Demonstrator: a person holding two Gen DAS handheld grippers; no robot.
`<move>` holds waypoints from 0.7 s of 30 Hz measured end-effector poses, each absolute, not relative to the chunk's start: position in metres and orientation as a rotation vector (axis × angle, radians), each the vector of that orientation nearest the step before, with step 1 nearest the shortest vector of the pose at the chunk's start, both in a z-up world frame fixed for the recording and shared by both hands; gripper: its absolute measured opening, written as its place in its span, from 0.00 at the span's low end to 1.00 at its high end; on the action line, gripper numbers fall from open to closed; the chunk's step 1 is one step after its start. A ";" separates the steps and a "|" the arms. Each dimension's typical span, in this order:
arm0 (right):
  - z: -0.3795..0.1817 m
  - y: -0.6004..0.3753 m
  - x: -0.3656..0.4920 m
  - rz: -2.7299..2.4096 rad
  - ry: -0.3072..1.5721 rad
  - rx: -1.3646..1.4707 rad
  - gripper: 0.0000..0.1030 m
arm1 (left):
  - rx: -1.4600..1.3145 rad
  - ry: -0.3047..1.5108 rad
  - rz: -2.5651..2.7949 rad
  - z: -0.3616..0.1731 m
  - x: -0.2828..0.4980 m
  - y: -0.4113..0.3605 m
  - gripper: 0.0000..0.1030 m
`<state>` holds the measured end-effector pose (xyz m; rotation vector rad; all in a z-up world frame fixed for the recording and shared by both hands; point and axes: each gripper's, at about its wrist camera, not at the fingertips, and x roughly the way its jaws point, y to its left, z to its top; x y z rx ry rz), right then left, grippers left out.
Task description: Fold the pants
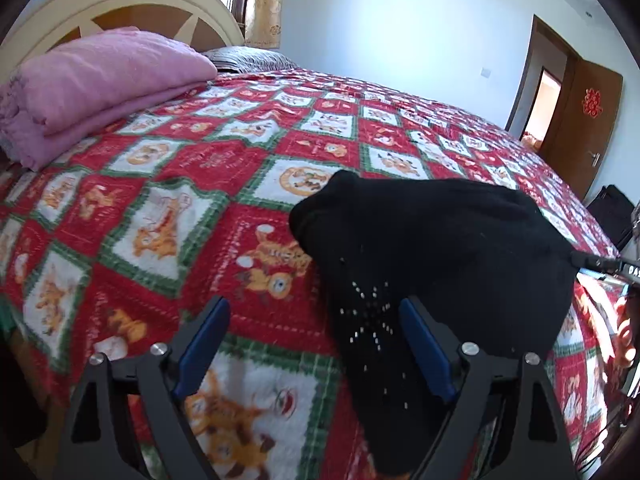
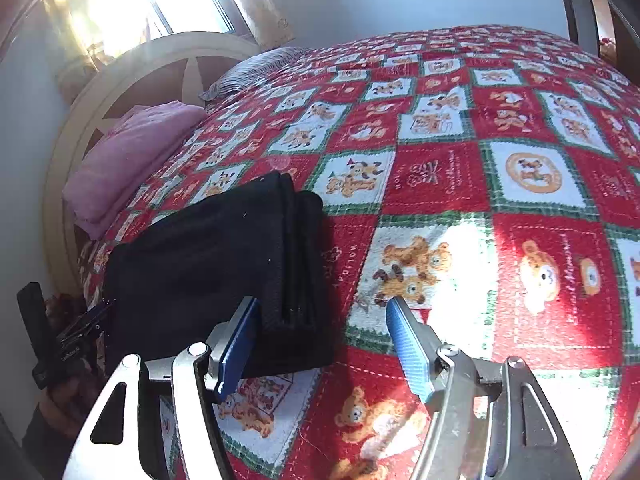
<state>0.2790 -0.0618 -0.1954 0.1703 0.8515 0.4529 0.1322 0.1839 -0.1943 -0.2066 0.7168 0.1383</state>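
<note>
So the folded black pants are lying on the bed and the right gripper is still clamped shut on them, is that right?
Not quite. The right gripper is open, as the right wrist view shows; its pads press on nothing. The folded black pants do lie on the bed.

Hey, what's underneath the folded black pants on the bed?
The black pants lie on the red teddy-bear blanket, whose checked squares show all around them. The patch directly beneath is covered, so anything else under there cannot be seen.

Red, white and green bear-print bedspread [image 2: 440, 184] covers the bed. Folded pink blanket [image 1: 100, 80] lies against the cream headboard [image 1: 132, 0], striped pillow [image 2: 256, 66] beside it. Brown door [image 1: 580, 116] stands open.
</note>
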 end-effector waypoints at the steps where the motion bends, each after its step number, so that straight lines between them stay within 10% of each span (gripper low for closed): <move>1: -0.191 -0.064 0.274 0.438 0.842 0.163 0.65 | -0.204 0.718 0.145 -0.192 0.129 0.183 0.86; 21: -0.118 -0.080 0.176 0.417 0.629 0.054 0.65 | -0.128 0.596 0.132 -0.125 0.076 0.139 0.90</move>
